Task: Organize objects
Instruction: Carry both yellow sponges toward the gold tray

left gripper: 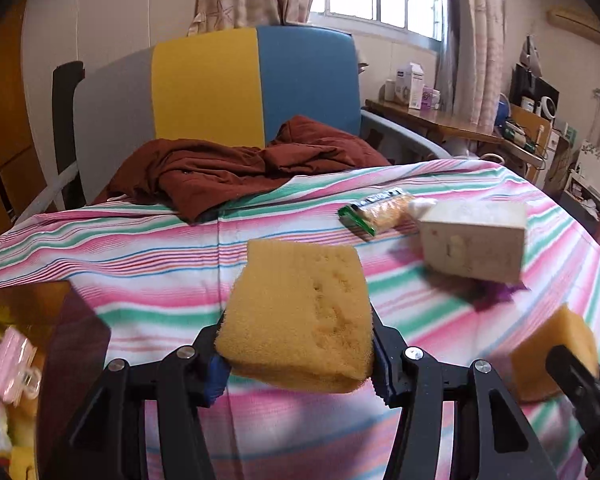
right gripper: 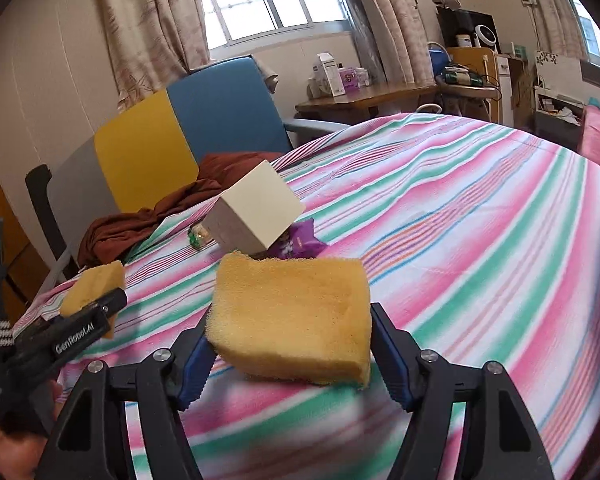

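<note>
Two yellow sponges are in play, one in each set of tongs. The left tongs [left gripper: 296, 356] are clamped on the left sponge [left gripper: 296, 316], and the right tongs [right gripper: 290, 352] are clamped on the right sponge [right gripper: 292, 316]; both are held above the striped bed sheet [right gripper: 460, 220]. Ahead lie a white box [left gripper: 474, 240], a snack packet [left gripper: 376, 210] and a purple wrapper [right gripper: 298, 240] under the box. Foam compresses, so a shallow edge grip could let either sponge twist or slip. Swinging low may also knock the box.
</note>
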{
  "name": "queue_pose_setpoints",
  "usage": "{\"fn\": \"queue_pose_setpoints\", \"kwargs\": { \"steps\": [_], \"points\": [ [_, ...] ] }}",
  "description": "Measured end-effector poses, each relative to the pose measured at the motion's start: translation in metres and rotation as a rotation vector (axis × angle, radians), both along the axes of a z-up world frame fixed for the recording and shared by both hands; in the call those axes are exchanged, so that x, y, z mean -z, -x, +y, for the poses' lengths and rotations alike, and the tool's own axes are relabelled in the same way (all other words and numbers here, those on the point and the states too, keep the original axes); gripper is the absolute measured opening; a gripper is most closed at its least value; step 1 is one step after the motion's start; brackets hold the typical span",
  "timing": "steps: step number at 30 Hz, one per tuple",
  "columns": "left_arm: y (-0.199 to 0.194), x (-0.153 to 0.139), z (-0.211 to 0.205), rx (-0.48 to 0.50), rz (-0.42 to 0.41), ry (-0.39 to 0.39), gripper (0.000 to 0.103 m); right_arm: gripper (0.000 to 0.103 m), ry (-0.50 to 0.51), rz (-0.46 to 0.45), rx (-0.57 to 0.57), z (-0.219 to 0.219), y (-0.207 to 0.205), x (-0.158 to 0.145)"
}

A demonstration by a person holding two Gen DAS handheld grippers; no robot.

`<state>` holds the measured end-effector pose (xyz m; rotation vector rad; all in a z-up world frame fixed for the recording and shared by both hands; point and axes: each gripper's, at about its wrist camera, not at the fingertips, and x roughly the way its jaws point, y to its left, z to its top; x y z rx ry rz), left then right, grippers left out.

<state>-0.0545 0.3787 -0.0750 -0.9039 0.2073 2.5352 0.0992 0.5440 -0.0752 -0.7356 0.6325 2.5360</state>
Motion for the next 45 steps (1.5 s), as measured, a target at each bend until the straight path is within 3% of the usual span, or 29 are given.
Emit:
{"fn": "queue_pose_setpoints", "kwargs": {
  "steps": [6,15,28,33,45],
  "points": [
    [-0.034,-0.005,-0.017,0.033,0.016,-0.025,0.057,0.072,0.034,-0.033,-0.025,-0.020,-0.016,0.002],
    [-0.079,-0.020,-0.052,0.100,0.004,-0.093,0.057,0.072,0.051,0.005,-0.072,-0.048,-0.031,-0.020],
    [-0.114,-0.052,-0.133,0.081,-0.025,-0.219,0.057,0.071,0.047,0.028,-0.186,-0.094,-0.031,-0.042],
    [-0.118,-0.064,-0.179,0.015,-0.006,-0.253,0.057,0.071,0.043,0.041,-0.285,-0.124,-0.023,-0.054],
    [-0.099,-0.051,-0.276,-0.211,-0.073,-0.297,0.057,0.071,-0.007,0.053,-0.602,-0.226,0.005,-0.077]
  ]
}}
